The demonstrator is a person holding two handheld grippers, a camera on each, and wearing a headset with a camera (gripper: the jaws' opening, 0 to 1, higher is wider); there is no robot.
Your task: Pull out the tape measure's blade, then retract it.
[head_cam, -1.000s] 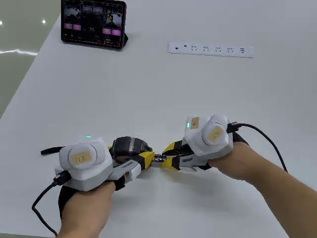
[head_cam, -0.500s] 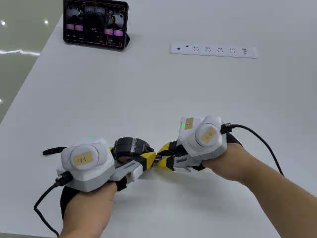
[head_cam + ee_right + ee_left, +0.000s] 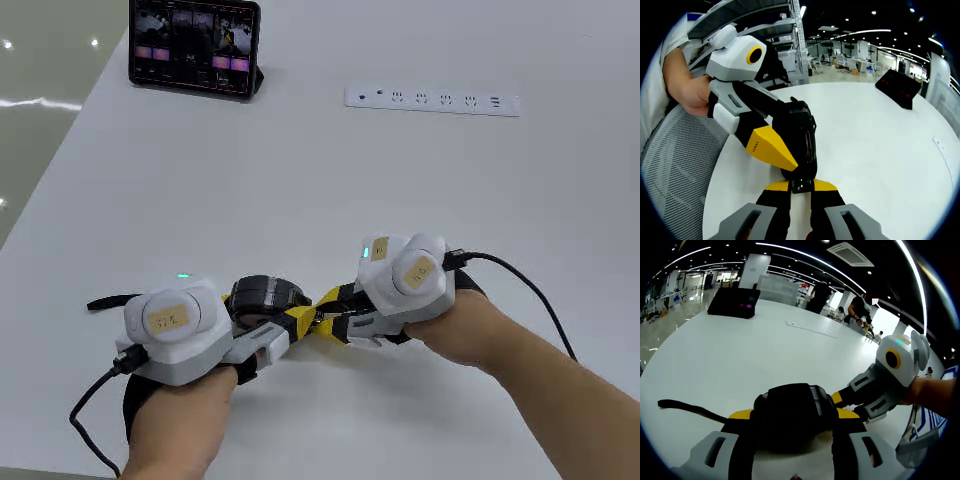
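Note:
The black tape measure (image 3: 265,294) rests on the white table (image 3: 300,180), and my left gripper (image 3: 286,322) is shut on its case. In the left gripper view the case (image 3: 790,412) bulges between the yellow jaw tips. My right gripper (image 3: 328,325) faces it from the right, tips almost touching the left gripper's. In the right gripper view my right gripper (image 3: 801,186) is shut on the blade's end hook (image 3: 802,187), just below the case (image 3: 801,135). Almost no blade shows between hook and case. The tape's black wrist strap (image 3: 687,409) trails left.
A tablet (image 3: 194,46) stands at the far left of the table, and a white power strip (image 3: 432,100) lies at the far right. Cables (image 3: 520,285) run back from both grippers. The table's left edge (image 3: 60,150) runs diagonally.
My right gripper has moved a little to the left, toward the case, so the short stretch of blade between the two grippers has shrunk. The left gripper holds still.

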